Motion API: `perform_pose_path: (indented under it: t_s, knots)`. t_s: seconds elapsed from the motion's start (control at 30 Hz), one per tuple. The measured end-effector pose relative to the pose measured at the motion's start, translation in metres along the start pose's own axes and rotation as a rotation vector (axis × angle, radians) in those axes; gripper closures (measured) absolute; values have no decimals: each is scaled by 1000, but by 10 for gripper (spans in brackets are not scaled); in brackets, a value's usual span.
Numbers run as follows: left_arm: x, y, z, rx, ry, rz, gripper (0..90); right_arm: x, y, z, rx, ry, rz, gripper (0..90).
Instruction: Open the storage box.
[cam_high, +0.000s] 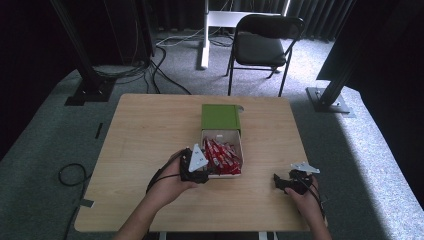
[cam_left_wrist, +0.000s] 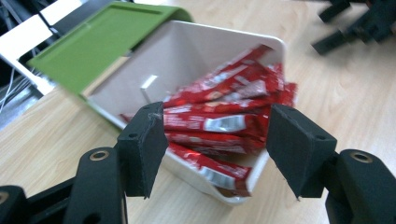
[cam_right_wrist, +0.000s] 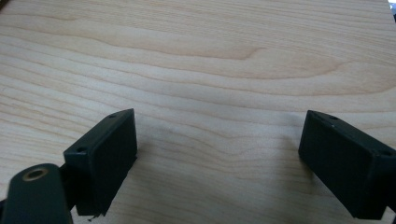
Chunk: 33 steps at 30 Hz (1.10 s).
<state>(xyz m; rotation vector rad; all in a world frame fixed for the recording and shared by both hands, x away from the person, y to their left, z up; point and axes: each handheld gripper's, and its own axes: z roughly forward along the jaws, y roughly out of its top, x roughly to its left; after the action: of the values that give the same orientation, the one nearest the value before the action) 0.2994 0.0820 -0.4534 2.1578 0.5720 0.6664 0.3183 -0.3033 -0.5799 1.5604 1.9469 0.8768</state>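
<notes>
From above, the box (cam_high: 222, 156) of packets (cam_high: 225, 157) sat mid-surface with the left claw (cam_high: 196, 170) at its near-left corner; up close that claw (cam_left_wrist: 215, 140) gaped over slick packets (cam_left_wrist: 224, 123) that might slip, while the right claw (cam_right_wrist: 219, 154) hung spread above bare surface (cam_right_wrist: 210, 56).

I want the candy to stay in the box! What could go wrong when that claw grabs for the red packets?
The left gripper is open right at the corner of the white tray. It might push the light tray across the table, since the right gripper sits apart and isn't steadying it. The red packets lie heaped and overlapping, so it may grab several, or slip on the shiny wrappers.
</notes>
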Motion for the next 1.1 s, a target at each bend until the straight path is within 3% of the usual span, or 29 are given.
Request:
perform_pose_path:
  t_s: [0.5, 0.57, 0.7, 0.87, 1.0, 1.1]
  knots:
    - [35, -26, -19, -39, 76, -140, 372, 0, 0, 0, 0, 0, 1, 109]
    - [39, -32, -23, -44, 87, -169, 371, 0, 0, 0, 0, 0, 1, 109]
    - [46, -42, -29, -29, 114, -177, 360, 0, 0, 0, 0, 0, -1, 109]
    - [57, -62, -38, -51, 158, -240, 342, 0, 0, 0, 0, 0, 0, 109]
    - [61, -76, -41, -56, 175, -283, 331, 0, 0, 0, 0, 0, 1, 109]
    - [62, -83, -42, -57, 177, -292, 300, 0, 0, 0, 0, 0, 0, 109]
